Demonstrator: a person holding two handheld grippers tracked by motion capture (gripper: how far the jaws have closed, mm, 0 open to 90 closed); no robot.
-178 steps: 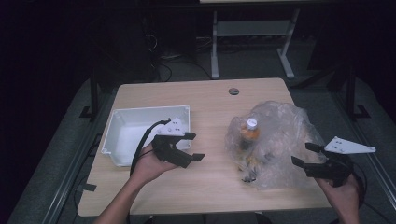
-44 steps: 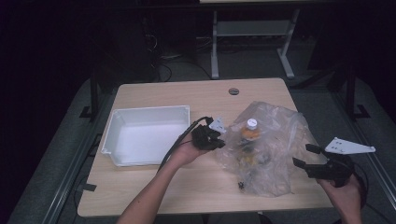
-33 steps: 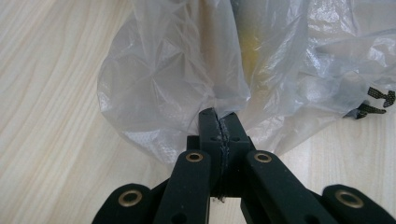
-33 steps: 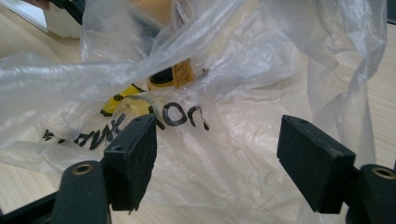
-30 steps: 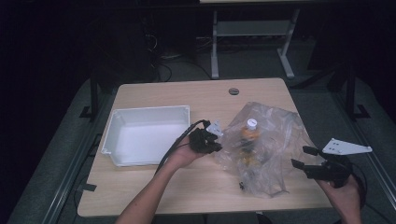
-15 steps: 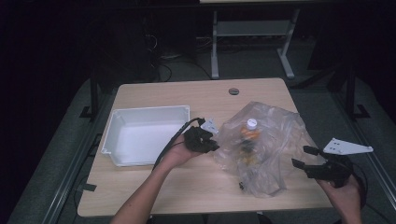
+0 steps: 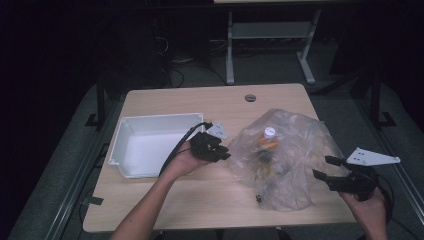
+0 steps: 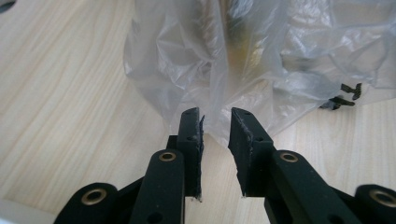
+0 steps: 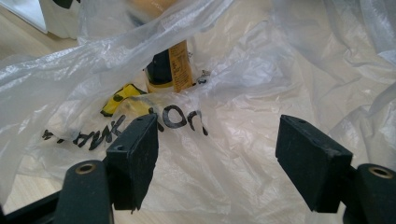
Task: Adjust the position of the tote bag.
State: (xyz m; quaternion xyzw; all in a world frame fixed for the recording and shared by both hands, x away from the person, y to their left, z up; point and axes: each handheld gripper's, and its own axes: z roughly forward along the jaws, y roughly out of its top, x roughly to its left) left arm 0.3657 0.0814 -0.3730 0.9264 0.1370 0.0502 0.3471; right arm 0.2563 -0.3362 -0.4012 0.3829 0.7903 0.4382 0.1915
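Note:
A crumpled clear plastic bag [image 7: 290, 165] lies on the wooden table, right of centre. Inside it stands an orange bottle with a white cap [image 7: 268, 140], among small dark and yellow items. My left gripper [image 7: 226, 153] is just off the bag's left edge. Its jaws have just been opening and now stand a little apart. In the left gripper view, the bag [image 8: 261, 60] hangs at the gripper's [image 8: 215, 114] tips and the pads do not press on it. My right gripper [image 7: 324, 167] is open wide at the bag's right side. In the right gripper view, the gripper [image 9: 217, 133] faces the bag [image 9: 280, 70] and the bottle [image 9: 170, 65].
A white rectangular tray [image 7: 150, 145] sits on the left of the table, right behind my left hand. A round cable hole [image 7: 250, 97] lies near the far edge. Small black bits [image 8: 343, 95] lie on the wood beside the bag. My right hand is at the table's front right corner.
The left gripper's jaws have parted, letting the bag's left edge go. That hand has drawn slightly left, away from the bag. The right gripper has stayed put.

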